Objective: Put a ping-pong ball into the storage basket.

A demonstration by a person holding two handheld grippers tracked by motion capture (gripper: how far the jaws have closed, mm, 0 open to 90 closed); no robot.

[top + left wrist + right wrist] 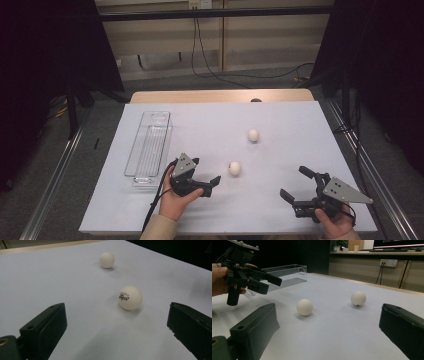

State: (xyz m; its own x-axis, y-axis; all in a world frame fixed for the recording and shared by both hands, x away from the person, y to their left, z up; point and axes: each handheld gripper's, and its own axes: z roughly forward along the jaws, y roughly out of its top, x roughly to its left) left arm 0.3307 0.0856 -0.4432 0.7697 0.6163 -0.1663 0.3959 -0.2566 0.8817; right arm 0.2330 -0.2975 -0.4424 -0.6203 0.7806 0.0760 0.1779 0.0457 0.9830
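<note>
Two white ping-pong balls lie on the white table sheet [280, 120]. The near ball [234, 168] [130, 297] [304, 307] carries a small printed logo. The far ball [253, 135] [107, 260] [358, 298] rests a little behind it. My left gripper [206, 170] [116, 315] [272, 286] is open just left of the near ball and points at it, with nothing between its jaws. My right gripper [293, 181] [328, 315] is open and empty at the front right, well apart from both balls and aimed left toward them.
A long clear plastic tray [150, 145] [287, 271] stands empty at the left of the sheet, beside the left hand. The wooden table edge [220, 96] shows at the back. Metal rails [55, 175] run along both sides of the table.
</note>
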